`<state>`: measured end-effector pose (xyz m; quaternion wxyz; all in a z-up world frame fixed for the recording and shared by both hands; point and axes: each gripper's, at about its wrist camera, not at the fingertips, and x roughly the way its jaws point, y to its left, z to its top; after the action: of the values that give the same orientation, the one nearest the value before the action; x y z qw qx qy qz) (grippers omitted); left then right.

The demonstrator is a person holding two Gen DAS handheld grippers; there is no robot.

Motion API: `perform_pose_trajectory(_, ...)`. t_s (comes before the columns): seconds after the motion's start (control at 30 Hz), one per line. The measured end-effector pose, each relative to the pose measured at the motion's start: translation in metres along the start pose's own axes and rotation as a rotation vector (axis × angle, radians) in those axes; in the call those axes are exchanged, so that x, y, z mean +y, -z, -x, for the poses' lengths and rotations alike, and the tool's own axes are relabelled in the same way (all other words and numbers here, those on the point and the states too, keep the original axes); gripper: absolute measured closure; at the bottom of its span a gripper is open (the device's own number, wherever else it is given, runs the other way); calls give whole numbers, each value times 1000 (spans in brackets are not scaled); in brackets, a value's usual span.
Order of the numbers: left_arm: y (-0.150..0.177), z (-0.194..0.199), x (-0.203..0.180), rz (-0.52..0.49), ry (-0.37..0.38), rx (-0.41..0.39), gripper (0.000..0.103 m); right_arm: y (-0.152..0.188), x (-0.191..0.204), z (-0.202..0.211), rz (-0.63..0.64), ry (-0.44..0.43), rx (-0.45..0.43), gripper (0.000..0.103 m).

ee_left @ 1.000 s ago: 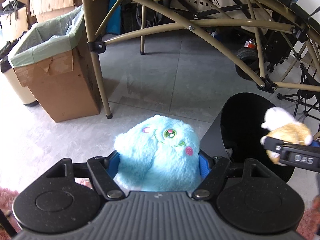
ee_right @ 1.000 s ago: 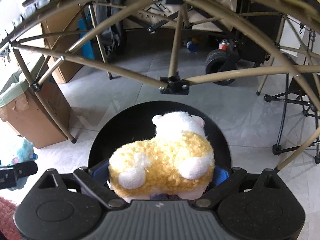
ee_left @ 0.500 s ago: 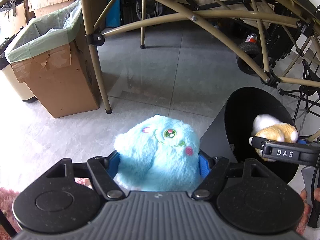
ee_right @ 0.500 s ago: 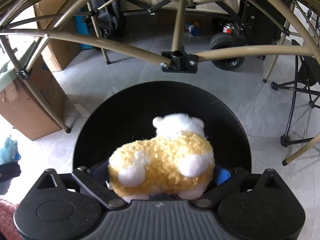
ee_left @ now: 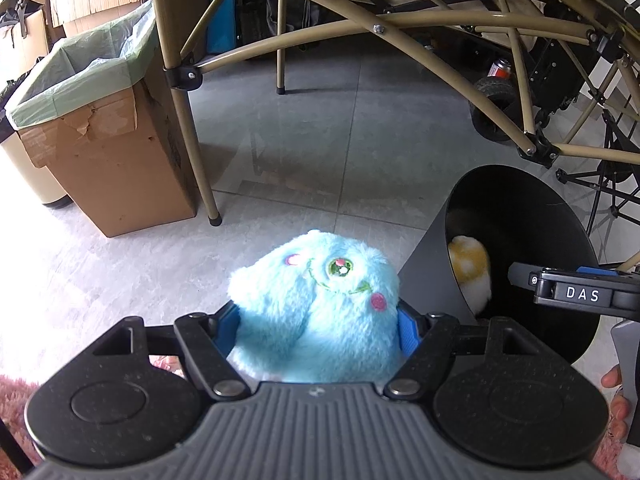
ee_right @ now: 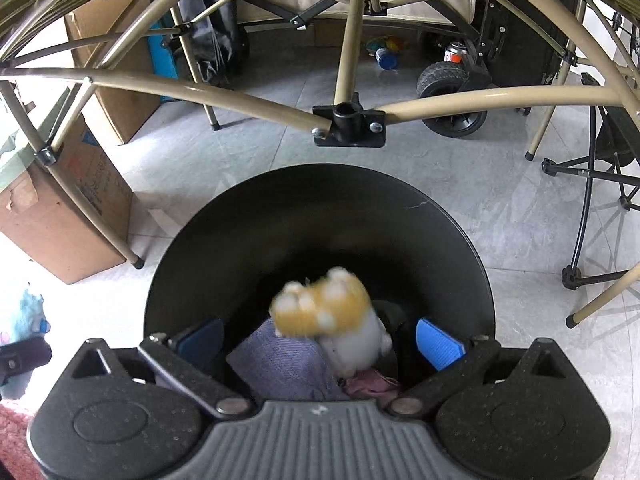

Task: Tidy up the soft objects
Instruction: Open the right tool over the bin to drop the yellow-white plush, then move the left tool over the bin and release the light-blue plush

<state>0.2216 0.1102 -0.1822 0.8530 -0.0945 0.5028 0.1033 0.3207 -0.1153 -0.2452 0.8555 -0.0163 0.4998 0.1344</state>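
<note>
A fluffy light-blue plush toy (ee_left: 316, 308) with a green eye and pink cheeks sits between the blue pads of my left gripper (ee_left: 316, 326), which is shut on it. To its right stands a black round bin (ee_left: 532, 216). My right gripper (ee_right: 320, 340) is open above the black bin (ee_right: 320, 216), blue pads wide apart. The yellow-and-white plush (ee_right: 332, 316) is blurred and falling free inside the bin, onto purple and pink fabric (ee_right: 280, 364). The left wrist view shows that yellow-and-white plush (ee_left: 470, 266) against the bin's inner wall, below the right gripper's finger (ee_left: 576, 288).
A cardboard box with a green liner (ee_left: 92, 120) stands on the grey tiled floor at left. Tan folding-frame tubes (ee_right: 352, 116) arch overhead and their legs stand around the bin. A wheeled cart (ee_right: 452, 96) is at the back. Pink rug (ee_left: 12, 396) lies at the near left.
My right gripper let go of the yellow-and-white plush, which dropped out of the pads into the black bin. The left gripper kept still with the blue plush.
</note>
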Motion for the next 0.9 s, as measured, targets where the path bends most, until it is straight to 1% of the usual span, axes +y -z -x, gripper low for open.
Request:
perform_pose_trajectory(0.33,2,9,-9,-21,8,-34,29,-1,-8,16,-3,-11,-26,0)
perform_pose_trajectory(0.47,1,16,-17,-40,13,-64,29,-3,-12,25,-15,-19,-38,0)
perform_pose_trajectory(0.7,-1,30,-37,-76,44,-110,29,-5,-22,47,-32,-23,-94,0)
perform_pose_trajectory(0.9,-1,38,-58,-122,68,-146,29,-7,-41,65,-66,-10,-144,0)
